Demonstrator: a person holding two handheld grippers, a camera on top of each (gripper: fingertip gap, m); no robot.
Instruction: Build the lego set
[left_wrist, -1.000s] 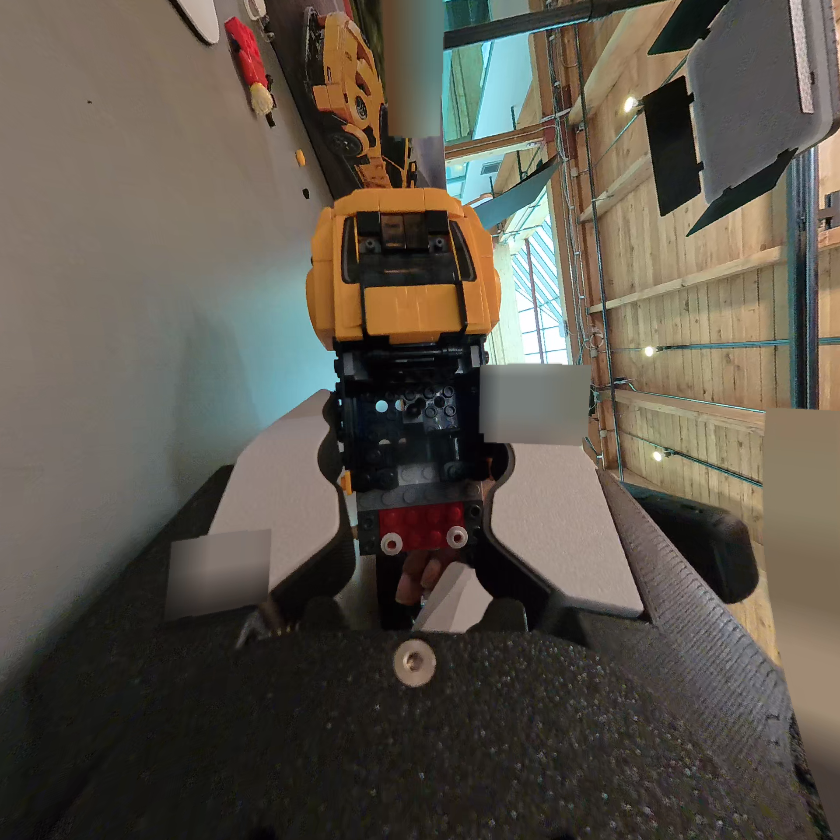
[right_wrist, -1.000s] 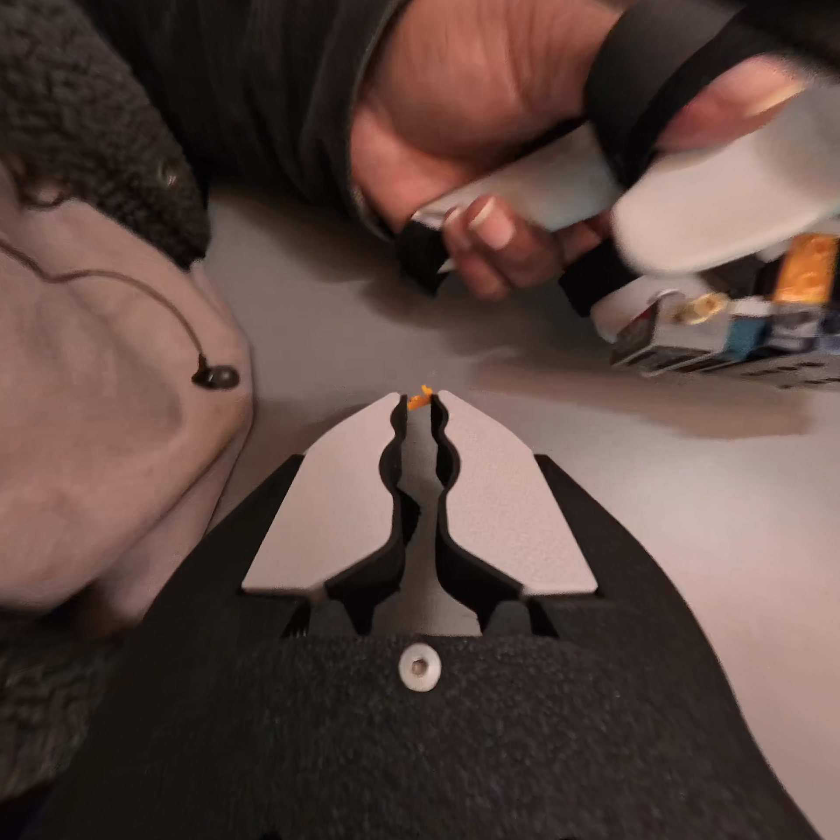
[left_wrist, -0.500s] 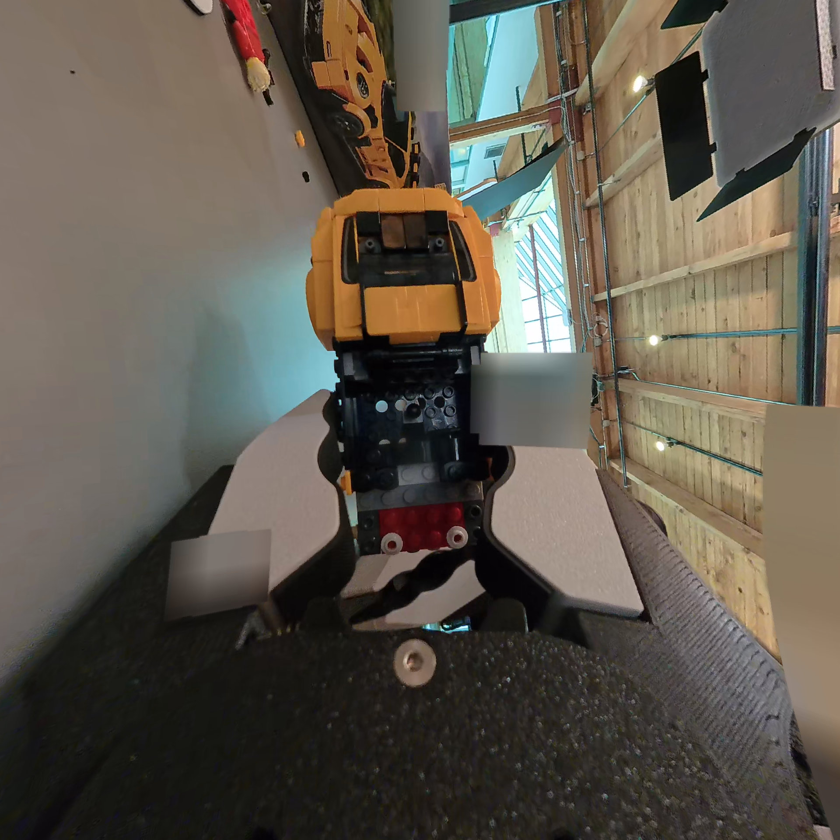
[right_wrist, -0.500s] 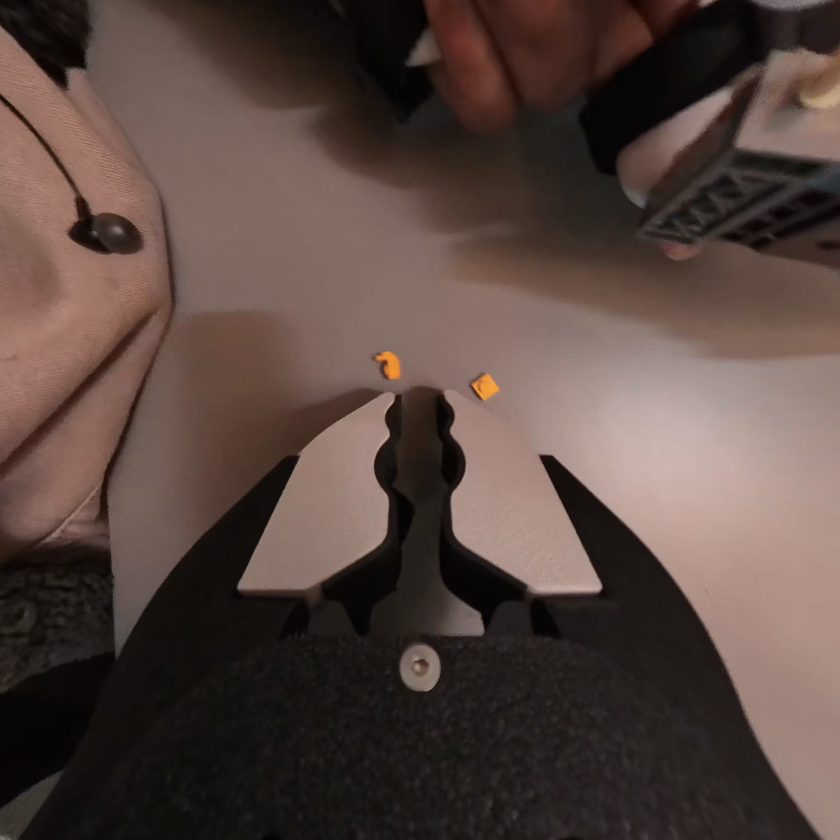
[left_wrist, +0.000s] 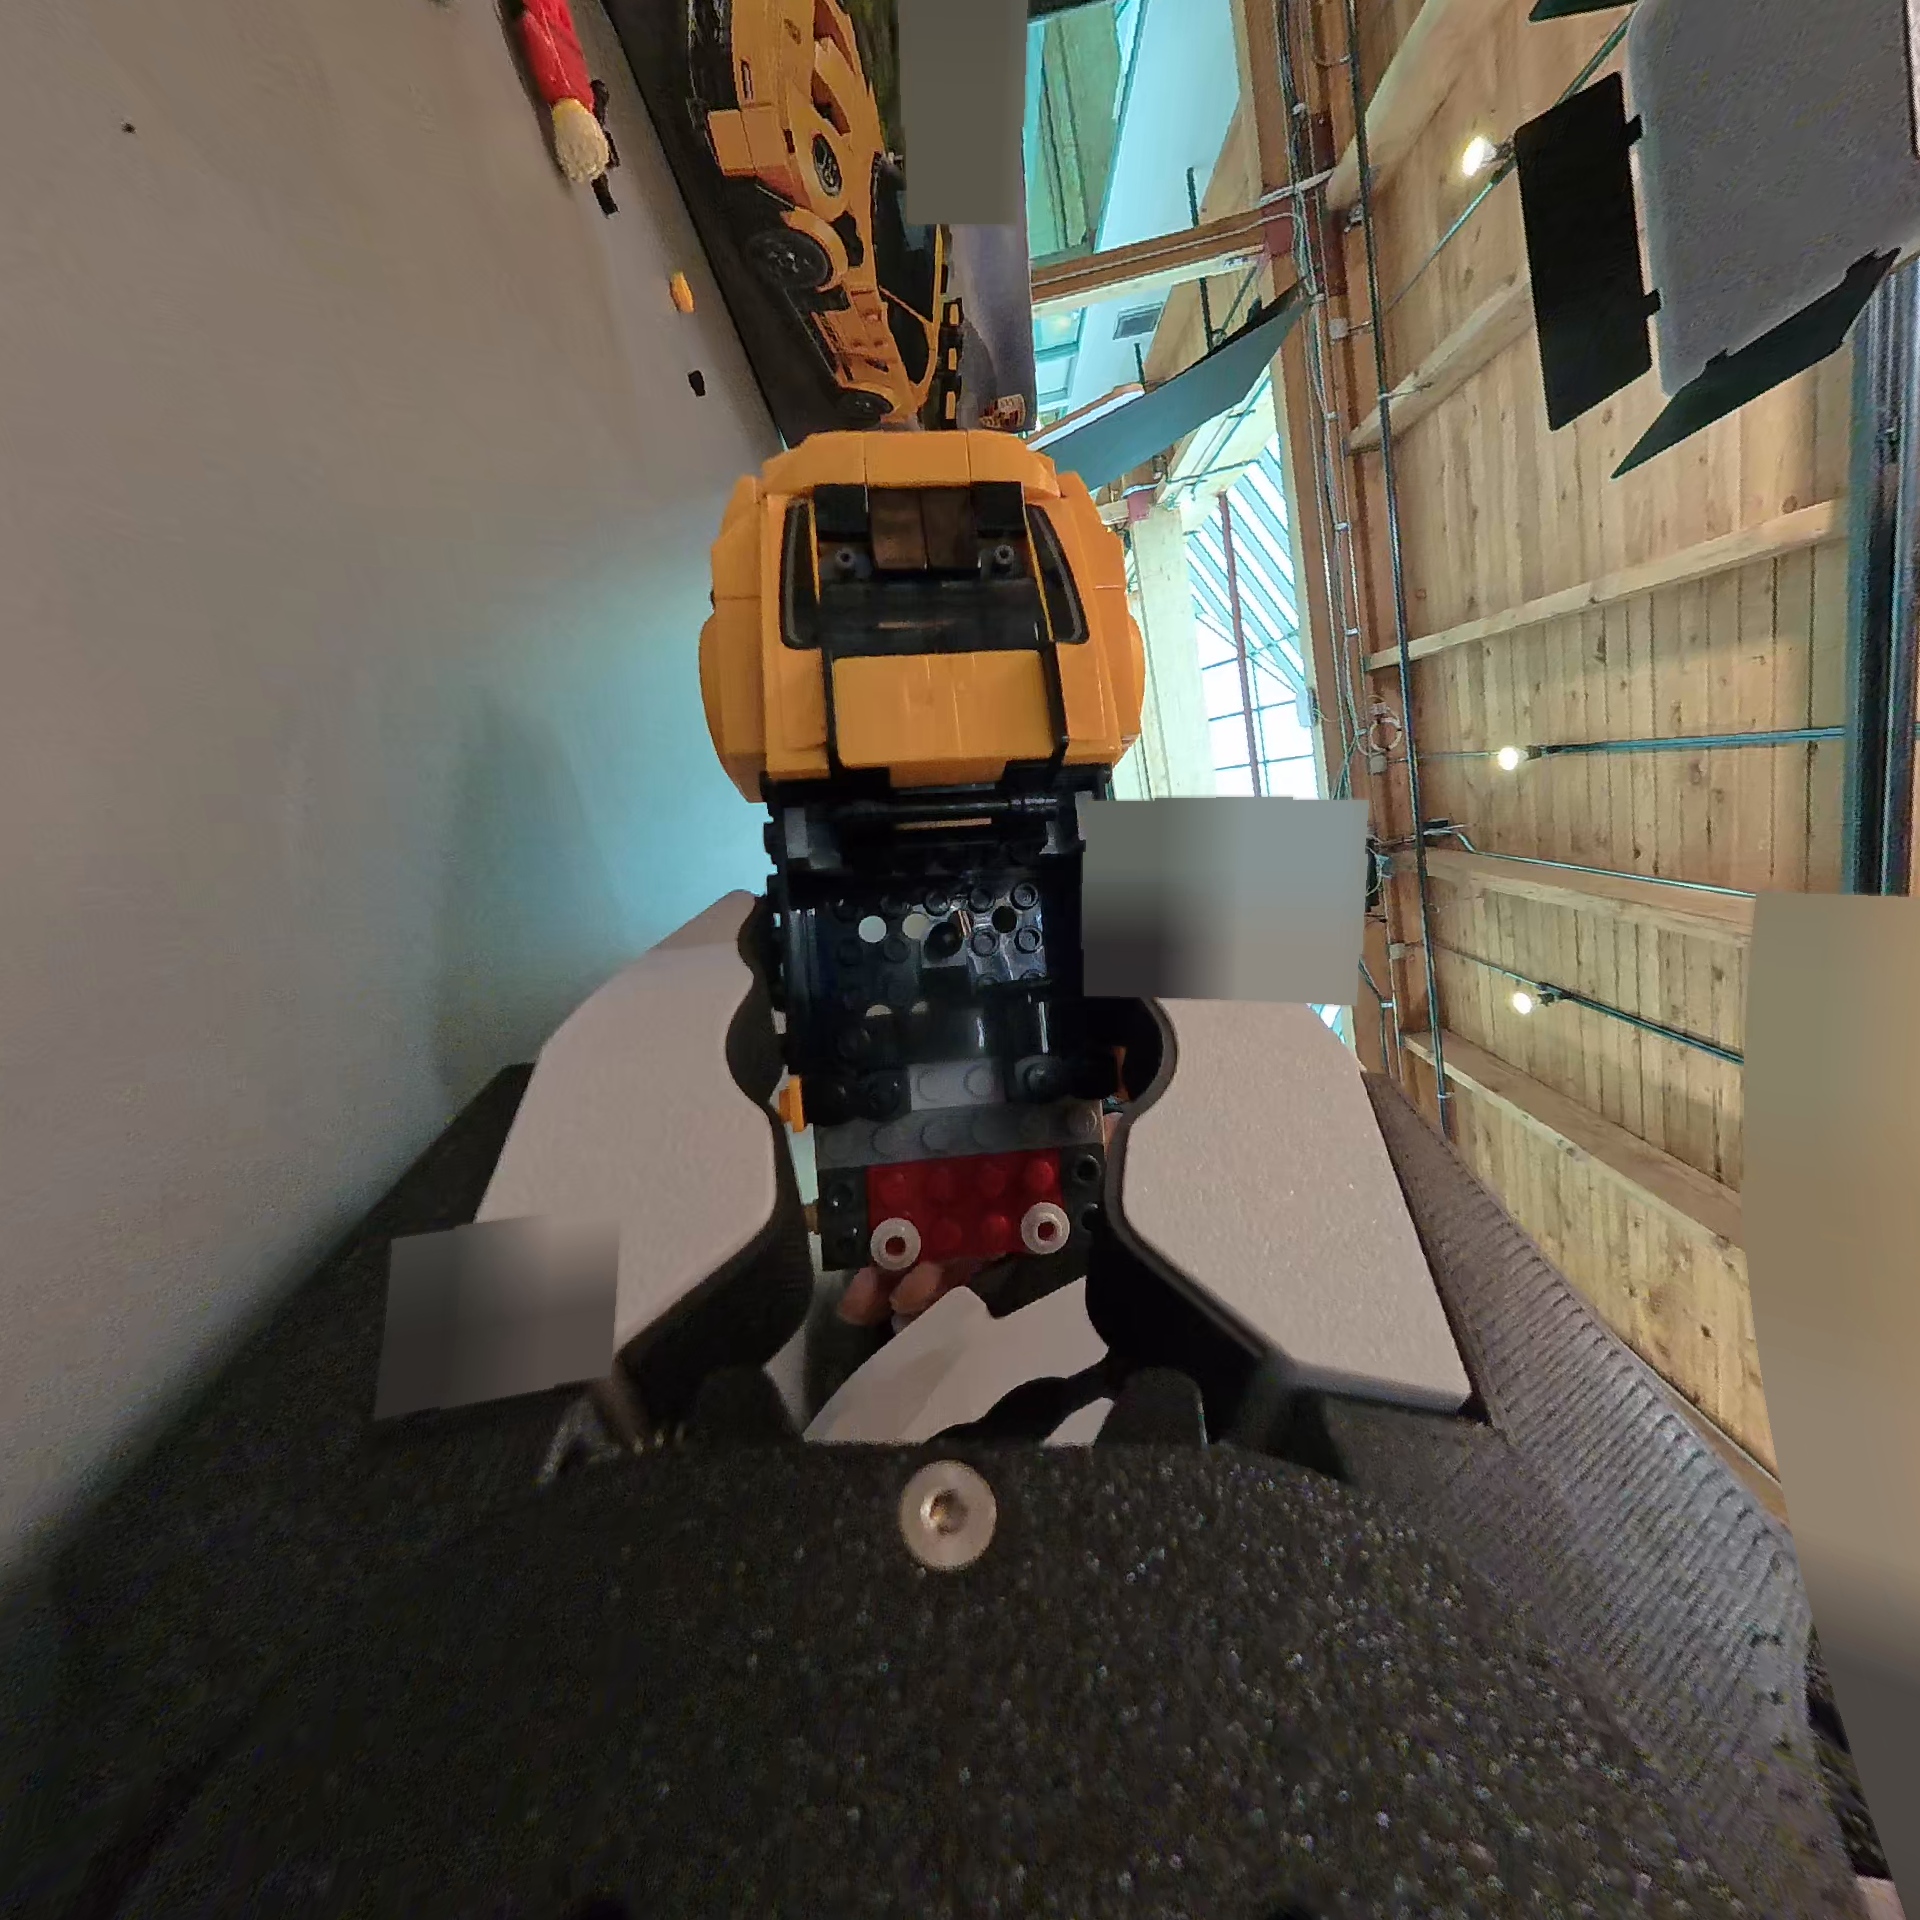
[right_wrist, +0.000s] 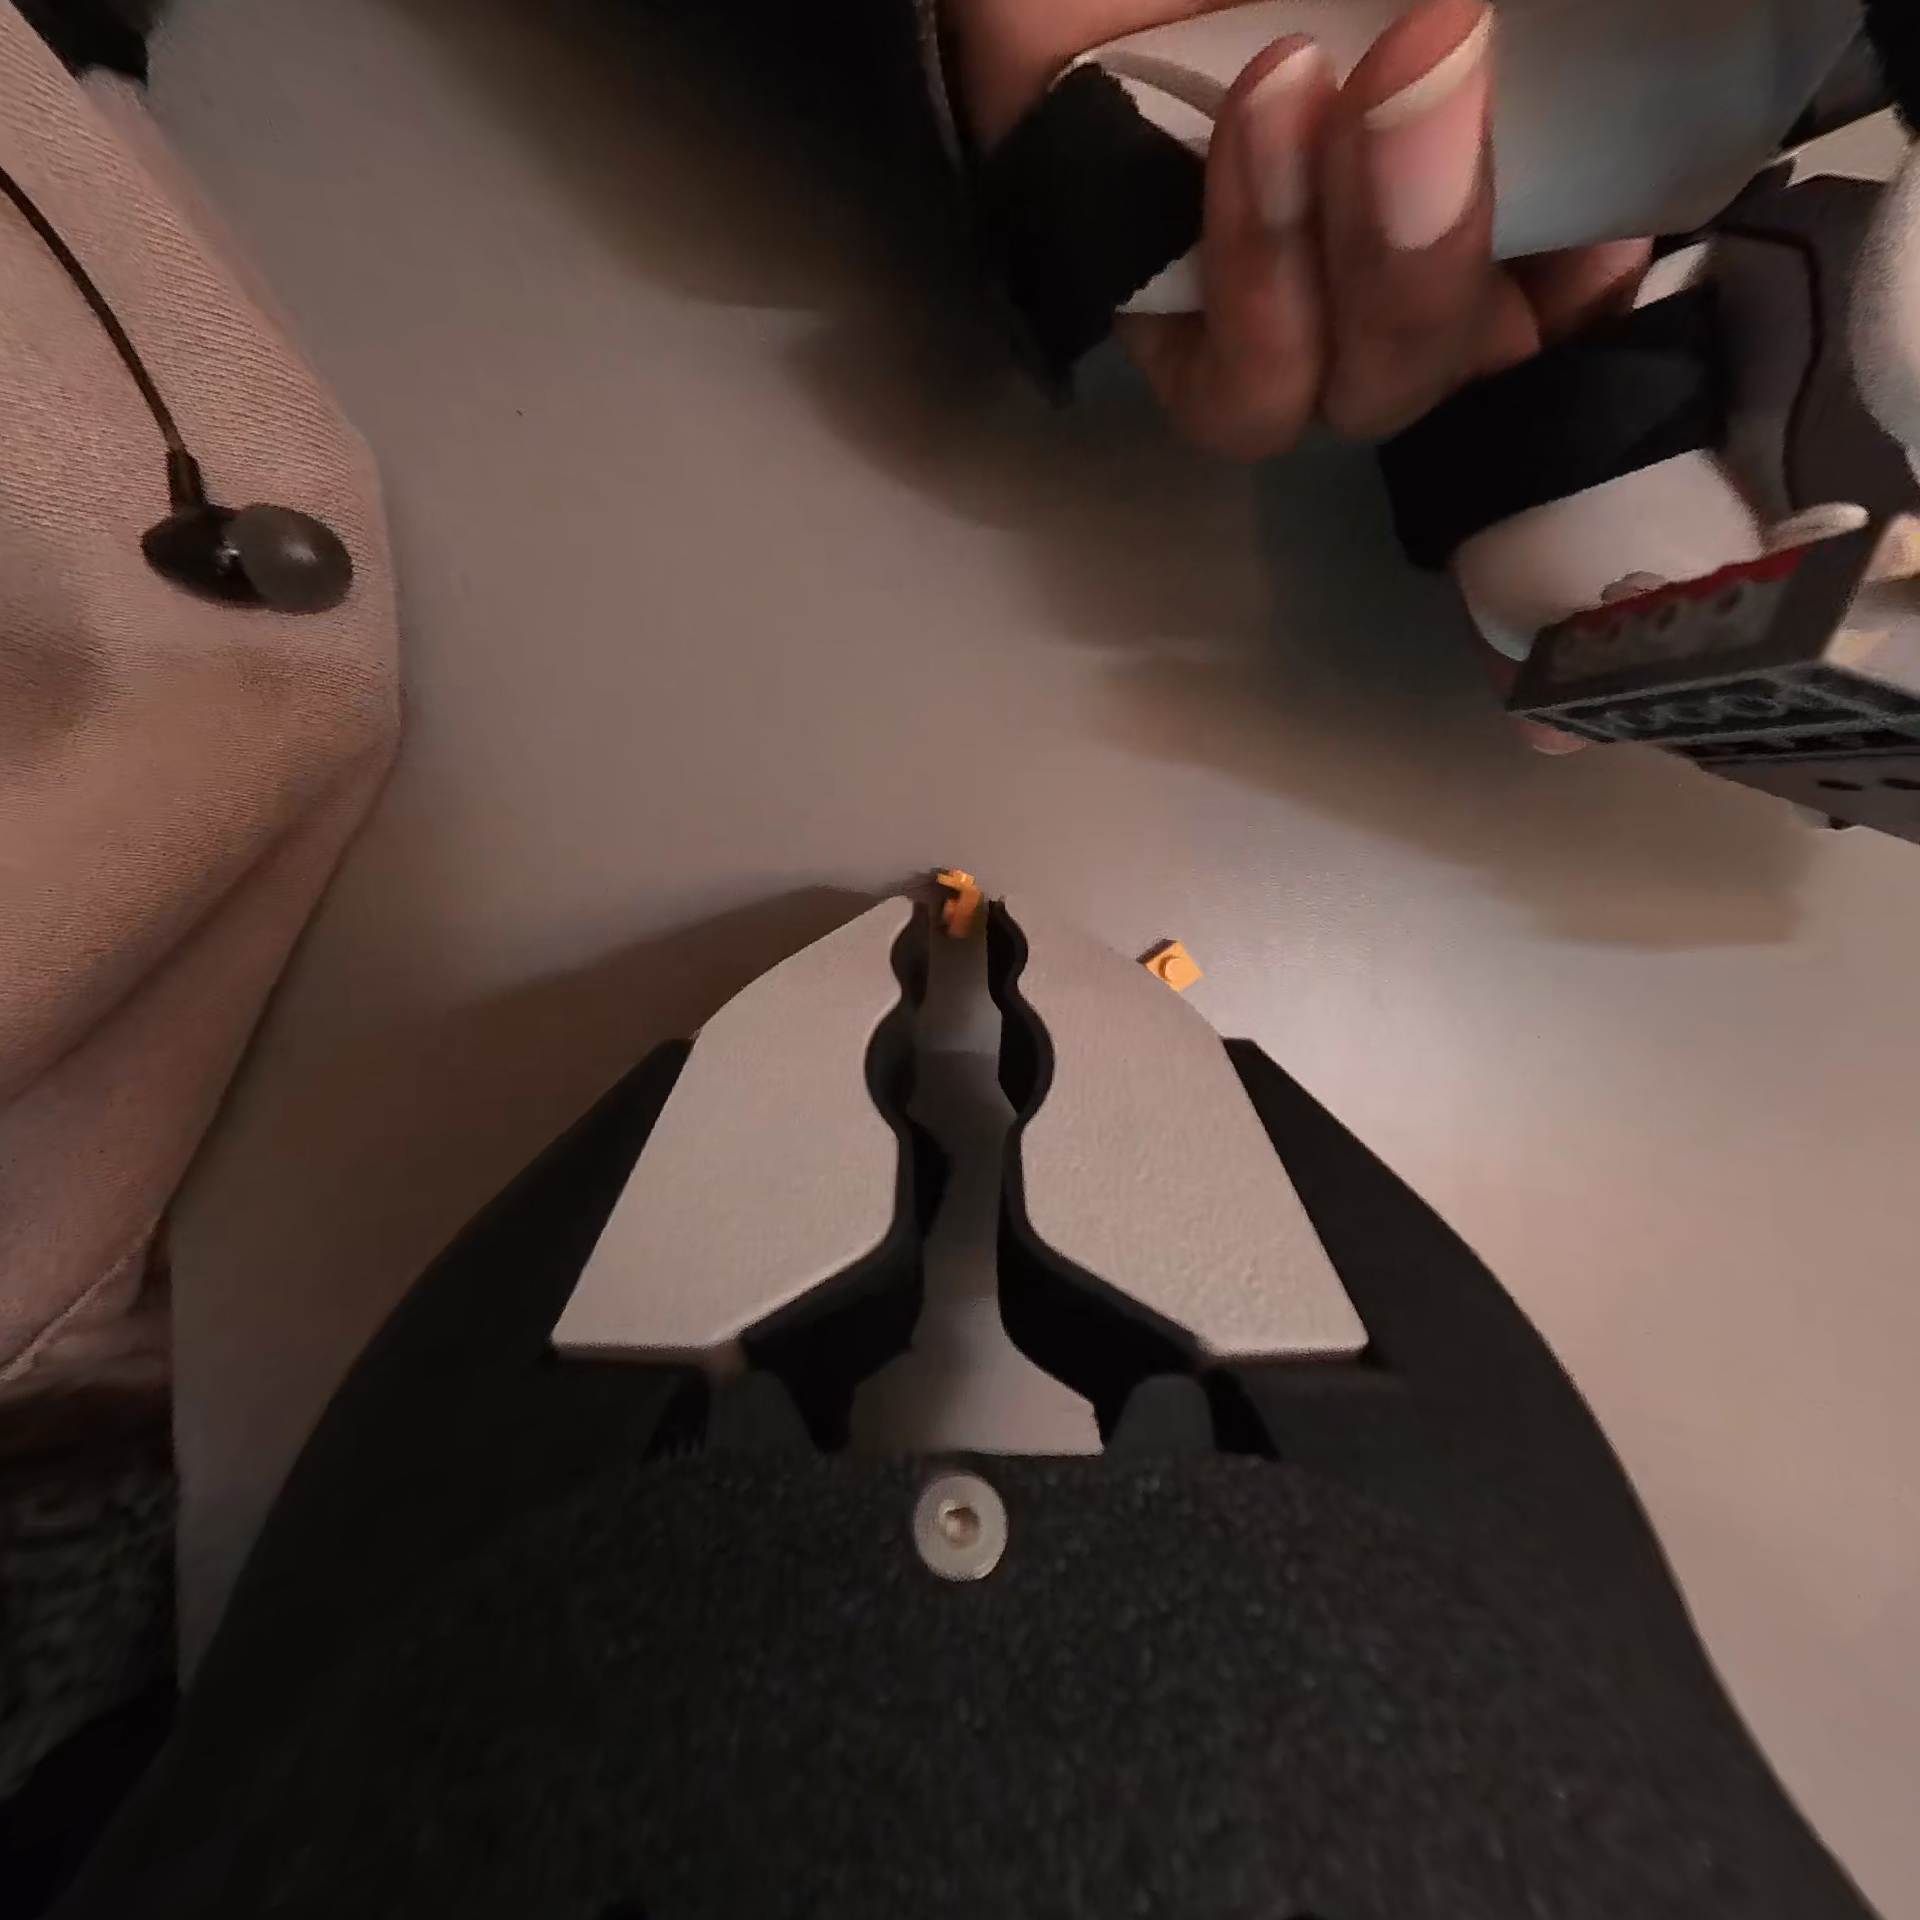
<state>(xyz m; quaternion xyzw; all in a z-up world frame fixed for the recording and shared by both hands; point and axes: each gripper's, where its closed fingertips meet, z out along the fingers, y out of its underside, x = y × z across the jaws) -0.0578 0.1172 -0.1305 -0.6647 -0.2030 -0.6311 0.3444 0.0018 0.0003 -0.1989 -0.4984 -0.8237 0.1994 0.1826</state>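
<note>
My left gripper (left_wrist: 935, 966) is shut on a toy brick car (left_wrist: 925, 644) with an orange body and a black chassis; its fingers (left_wrist: 644, 1091) press the chassis from both sides and hold it above the grey table (left_wrist: 312, 623). The car's underside also shows in the right wrist view (right_wrist: 1714, 707), beside the hand (right_wrist: 1340, 260) holding that gripper. My right gripper (right_wrist: 957, 916) is down at the table (right_wrist: 727, 675), its fingertips closed on a tiny orange brick piece (right_wrist: 958, 900). A small orange square plate (right_wrist: 1170, 964) lies on the table just right of its right finger.
A beige garment (right_wrist: 156, 779) with a dark button (right_wrist: 244, 556) and cord lies at the left in the right wrist view. In the left wrist view a box picturing a yellow car (left_wrist: 831, 208), a red brick part (left_wrist: 556, 62) and small loose pieces (left_wrist: 681, 291) lie farther along the table. Tip to tip, the grippers are about 15 cm apart.
The right gripper first held the tiny orange piece, then the piece lay on the table ahead of the parted tips; now the tips are closed around it again. The left gripper keeps holding the car.
</note>
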